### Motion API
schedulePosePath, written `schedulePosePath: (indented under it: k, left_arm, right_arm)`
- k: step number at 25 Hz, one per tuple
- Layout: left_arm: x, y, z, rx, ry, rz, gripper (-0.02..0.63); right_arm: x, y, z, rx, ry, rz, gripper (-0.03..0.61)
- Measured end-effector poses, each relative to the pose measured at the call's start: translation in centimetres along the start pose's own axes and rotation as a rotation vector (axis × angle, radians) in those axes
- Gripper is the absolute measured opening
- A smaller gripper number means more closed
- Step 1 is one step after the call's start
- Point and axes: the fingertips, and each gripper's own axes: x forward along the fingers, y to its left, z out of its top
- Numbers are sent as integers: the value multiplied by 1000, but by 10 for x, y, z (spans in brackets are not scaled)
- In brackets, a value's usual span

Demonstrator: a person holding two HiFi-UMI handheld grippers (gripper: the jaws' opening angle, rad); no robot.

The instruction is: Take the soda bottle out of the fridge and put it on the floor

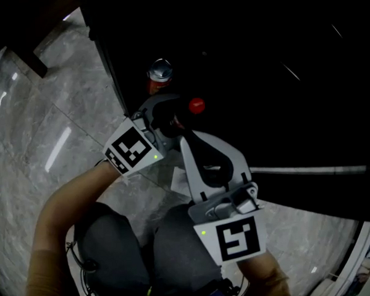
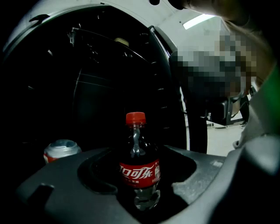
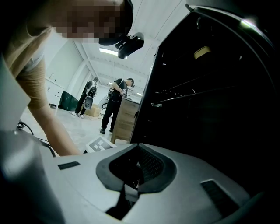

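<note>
Left gripper (image 2: pixel 141 194): jaws closed on the lower body of the bottle (image 2: pixel 139 168), one jaw on either side of it. In the head view this gripper (image 1: pixel 171 118) reaches into the dark fridge (image 1: pixel 261 60), with its marker cube towards the person.

Bottle: upright between the left gripper's jaws. It is dark soda with a red cap and a red label, and the cap stands clear above the jaws. In the head view only the red cap (image 1: pixel 196 105) shows, just past the jaw tips. I cannot tell whether its base rests on anything.

Right gripper (image 3: pixel 135 177): jaws together with nothing between them. It points at the fridge (image 3: pixel 210 87). In the head view it (image 1: pixel 190 138) lies just beside the left gripper, on its right, with its tip close to the bottle but not on it.

Can (image 2: pixel 61 150): just beyond the left gripper's left jaw, near the bottle but apart from it. Its top is silver and its side red. In the head view it (image 1: pixel 160 73) sits ahead of the left gripper's tips.

Fridge: open and unlit, with wire shelves (image 2: pixel 109 78) ahead of the left gripper.

Floor (image 1: pixel 41 121): grey marble tiles, below and to the left of the left gripper.

People (image 3: pixel 116 105): two standing figures well beyond the right gripper, to its left.
</note>
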Motion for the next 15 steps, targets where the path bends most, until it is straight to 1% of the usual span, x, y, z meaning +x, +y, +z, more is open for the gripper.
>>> schedulePosePath:
  k: [4,8,11,12,15]
  left_arm:
    - [-25,-12,0,-10,-11,-30,293]
    - [-51,-9,-8,38,-10,-39,293]
    - [-77,-4,-27,72,32,-6,293]
    - [-85,-2,-35,71,45,12,293]
    - [-110,3,-57,30,68,64,293]
  right_arm:
    - [6,5,3,-9,-18,9,2]
    - [17,11,-3,5,-27,28,2]
    - [24,20,-10,11,-17,52,2]
    - [25,23,-12,12,-11,61,2]
    - [30,36,-17,19,-3,100,2]
